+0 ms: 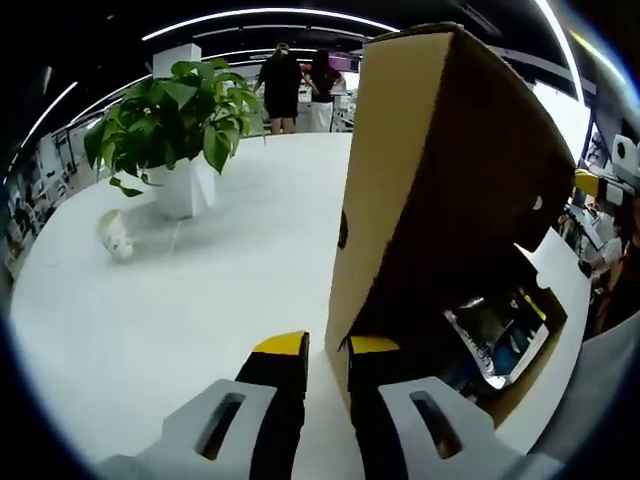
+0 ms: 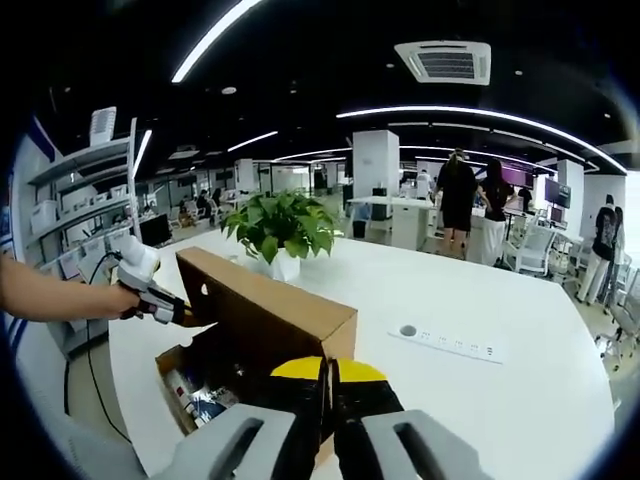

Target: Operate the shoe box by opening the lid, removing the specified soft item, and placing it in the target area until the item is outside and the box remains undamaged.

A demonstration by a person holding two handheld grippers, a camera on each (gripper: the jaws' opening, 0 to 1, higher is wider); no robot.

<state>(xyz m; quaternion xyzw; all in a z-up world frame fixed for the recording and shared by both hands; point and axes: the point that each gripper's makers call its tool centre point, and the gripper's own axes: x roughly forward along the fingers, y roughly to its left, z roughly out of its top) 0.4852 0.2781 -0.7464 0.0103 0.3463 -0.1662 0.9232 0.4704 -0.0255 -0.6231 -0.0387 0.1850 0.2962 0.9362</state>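
Note:
The brown cardboard shoe box (image 1: 530, 370) stands on the white table with its lid (image 1: 440, 200) raised upright. My left gripper (image 1: 328, 345) is shut on the lid's near edge, one yellow-tipped jaw on each side. From the right gripper view the box (image 2: 175, 365) lies low left, its lid (image 2: 270, 305) up, and a hand holds the left gripper (image 2: 165, 305) at the lid's far corner. My right gripper (image 2: 328, 375) is shut just in front of the lid's near corner; whether it pinches cardboard is unclear. Dark printed items (image 1: 495, 335) lie inside. A small white soft-looking object (image 1: 117, 236) rests on the table.
A leafy plant in a white pot (image 1: 185, 180) stands on the table behind the box, also in the right gripper view (image 2: 284, 262). A flush socket strip (image 2: 445, 343) lies to the right. The table edge (image 2: 130, 390) runs near the box. People stand far behind.

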